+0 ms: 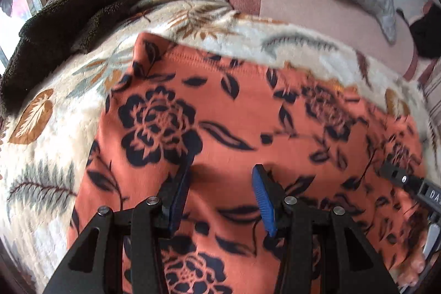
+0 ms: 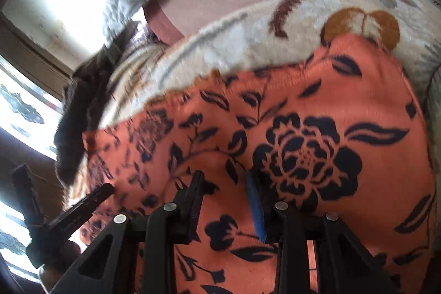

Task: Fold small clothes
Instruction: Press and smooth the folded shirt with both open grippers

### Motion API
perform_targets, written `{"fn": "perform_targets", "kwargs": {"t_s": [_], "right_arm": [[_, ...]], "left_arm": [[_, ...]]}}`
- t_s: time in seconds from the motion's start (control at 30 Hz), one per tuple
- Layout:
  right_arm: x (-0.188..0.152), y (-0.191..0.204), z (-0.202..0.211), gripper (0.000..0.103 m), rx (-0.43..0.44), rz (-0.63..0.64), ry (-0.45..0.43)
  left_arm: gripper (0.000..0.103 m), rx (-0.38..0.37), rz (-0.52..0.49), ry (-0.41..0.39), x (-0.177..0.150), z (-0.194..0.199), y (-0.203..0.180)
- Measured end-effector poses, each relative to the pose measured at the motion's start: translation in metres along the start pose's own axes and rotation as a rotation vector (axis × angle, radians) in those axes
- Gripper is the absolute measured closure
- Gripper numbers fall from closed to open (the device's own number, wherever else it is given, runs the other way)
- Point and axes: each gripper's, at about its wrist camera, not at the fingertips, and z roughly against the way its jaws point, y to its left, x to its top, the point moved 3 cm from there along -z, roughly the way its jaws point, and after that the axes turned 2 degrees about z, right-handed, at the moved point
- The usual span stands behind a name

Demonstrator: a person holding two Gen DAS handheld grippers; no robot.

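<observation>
Across the left wrist view, the orange floral garment (image 1: 248, 115) lies spread over a cream leaf-print blanket (image 1: 49, 128), its far hem running left to right, with a dark brown fleece (image 1: 82, 4) heaped at the far left. The left gripper (image 1: 220, 172) hangs over the near middle of the cloth with its blue-padded fingers (image 1: 261, 192) wide apart and nothing between them; whether the tips touch the fabric cannot be told. The other tool's black finger pokes in at the right edge.

From the right wrist view, the same garment (image 2: 303, 106) fills the near half, a far corner raised at the right over the blanket (image 2: 248, 40). The right gripper (image 2: 226, 181) is likewise released, jaws well apart, empty, over the cloth beside a large black flower.

I judge the main risk to be pinching the plush blanket along with the thin fabric, which would drag the bedding and skew the fold; uneven grasps by the two tools could also wrinkle it.
</observation>
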Motion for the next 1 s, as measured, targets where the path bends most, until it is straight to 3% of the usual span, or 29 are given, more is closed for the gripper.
{"fn": "perform_targets", "kwargs": {"t_s": [0.07,0.17,0.23,0.3,0.33,0.37,0.57,0.67,0.77,0.87,0.93,1.0], "right_arm": [[-0.008,0.006,0.016,0.068,-0.025,0.007,-0.038],[-0.024,0.010,0.059,0.068,0.062,-0.029,-0.096],[-0.042,0.004,0.080,0.066,0.047,-0.042,-0.114],[-0.062,-0.010,0.078,0.051,0.020,-0.082,-0.042],[-0.072,-0.020,0.067,0.038,0.007,-0.111,0.036],[-0.080,-0.029,0.059,0.043,0.007,-0.134,0.082],[-0.083,-0.026,0.118,0.047,0.099,-0.111,-0.157],[-0.081,-0.030,0.125,0.047,0.057,-0.113,-0.206],[-0.072,-0.050,0.107,0.048,-0.021,-0.171,-0.148],[-0.065,-0.073,0.076,0.055,-0.068,-0.251,-0.032],[-0.054,-0.069,0.080,0.055,-0.042,-0.255,-0.075],[-0.040,-0.056,0.088,0.055,0.011,-0.219,-0.140]], "left_arm": [[0.055,0.014,-0.005,-0.027,-0.019,0.015,0.002],[0.054,-0.025,0.005,-0.081,-0.047,0.046,0.002],[0.049,-0.037,0.016,-0.091,-0.066,0.056,0.002],[0.046,-0.021,0.000,-0.039,-0.082,0.047,0.001],[0.045,-0.008,-0.016,-0.006,-0.088,0.041,-0.001],[0.045,0.002,-0.032,-0.021,-0.091,0.042,-0.002],[0.046,-0.061,-0.001,-0.169,-0.092,0.082,-0.010],[0.045,-0.035,-0.035,-0.225,-0.082,0.089,-0.015],[0.045,-0.001,-0.012,-0.195,-0.068,0.074,-0.005],[0.045,0.058,0.048,-0.098,-0.055,0.043,0.017],[0.045,0.029,0.092,-0.063,-0.053,0.034,0.028],[0.045,0.021,0.082,-0.096,-0.049,0.038,0.028]]}}
